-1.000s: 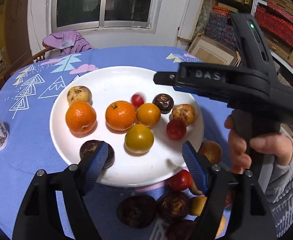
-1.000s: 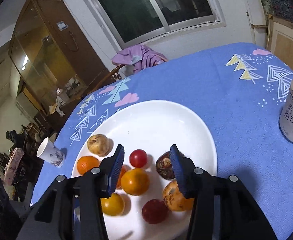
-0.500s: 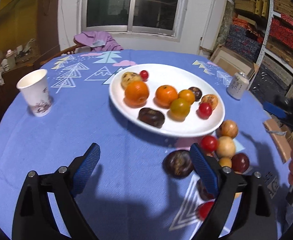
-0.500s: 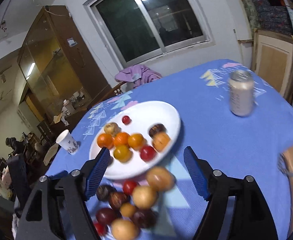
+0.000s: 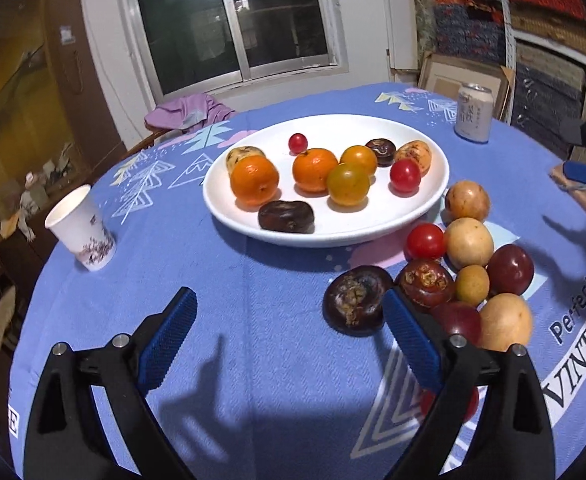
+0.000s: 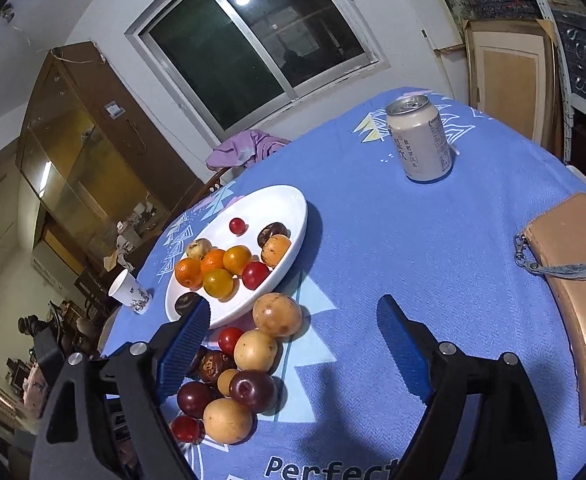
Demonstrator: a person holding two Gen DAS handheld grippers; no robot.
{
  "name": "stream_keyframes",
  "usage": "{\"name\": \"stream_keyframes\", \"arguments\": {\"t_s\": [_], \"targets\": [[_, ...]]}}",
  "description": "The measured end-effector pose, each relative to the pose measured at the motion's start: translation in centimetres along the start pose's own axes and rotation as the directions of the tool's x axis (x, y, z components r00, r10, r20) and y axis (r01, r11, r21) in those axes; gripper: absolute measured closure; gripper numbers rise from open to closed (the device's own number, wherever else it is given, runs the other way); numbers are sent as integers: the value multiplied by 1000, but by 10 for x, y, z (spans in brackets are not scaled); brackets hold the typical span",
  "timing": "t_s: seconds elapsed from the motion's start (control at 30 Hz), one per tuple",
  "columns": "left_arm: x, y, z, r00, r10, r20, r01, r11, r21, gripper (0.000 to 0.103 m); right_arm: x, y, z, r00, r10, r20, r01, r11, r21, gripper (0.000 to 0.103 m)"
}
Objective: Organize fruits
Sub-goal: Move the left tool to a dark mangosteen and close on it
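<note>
Both grippers have pulled back from the plate [image 5: 433,196] since a second ago; left gripper [image 5: 289,332] and right gripper [image 6: 293,344] gape wide, empty. Round, glossy fruit [image 5: 469,240] lies heaped ahead-right of the left gripper, on woven blue cloth covering the bench [image 5: 253,300].

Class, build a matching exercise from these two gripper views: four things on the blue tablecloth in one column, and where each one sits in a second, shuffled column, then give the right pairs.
Things:
1. silver drink can
2. white paper cup
3. dark wrinkled oblong fruit
4. tan leather wallet

Places:
A. on the white plate, at its near rim
B. at the table's right edge
C. on the cloth left of the plate
D. standing upright on the cloth beyond the plate, to the right

Pairs: 1-D, 2-C, 3-A, 4-B
</note>
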State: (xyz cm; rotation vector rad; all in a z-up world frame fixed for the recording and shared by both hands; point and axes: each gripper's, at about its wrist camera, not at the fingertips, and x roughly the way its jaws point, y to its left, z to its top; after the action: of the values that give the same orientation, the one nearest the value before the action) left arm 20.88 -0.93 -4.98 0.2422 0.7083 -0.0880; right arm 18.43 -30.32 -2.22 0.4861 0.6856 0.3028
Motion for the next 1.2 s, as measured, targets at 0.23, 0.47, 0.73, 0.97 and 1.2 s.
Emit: {"name": "stream_keyframes", "arguments": {"t_s": [0.23, 0.47, 0.73, 0.97, 1.2], "targets": [[22, -13, 10, 999, -7, -52, 9, 1000, 30, 11, 2, 8, -1, 1000, 3, -7, -3, 1000, -22, 16], [45, 7, 14, 980, -135, -143, 123, 988, -91, 4, 4, 6, 0, 1000, 2, -13, -2, 1000, -16, 16], [29, 45, -7, 990, 36, -135, -46, 997, -70, 4, 3, 3, 1, 1000, 12, -15, -12, 1000, -2, 16], [11, 20, -9, 999, 34, -19, -32, 997, 66, 5, 2, 10, -1, 1000, 21, -9, -22, 998, -51, 16], [28, 32, -5, 993, -52, -105, 51, 999, -13, 42, 4, 15, -4, 1000, 20, -18, -21, 997, -78, 16]]}}
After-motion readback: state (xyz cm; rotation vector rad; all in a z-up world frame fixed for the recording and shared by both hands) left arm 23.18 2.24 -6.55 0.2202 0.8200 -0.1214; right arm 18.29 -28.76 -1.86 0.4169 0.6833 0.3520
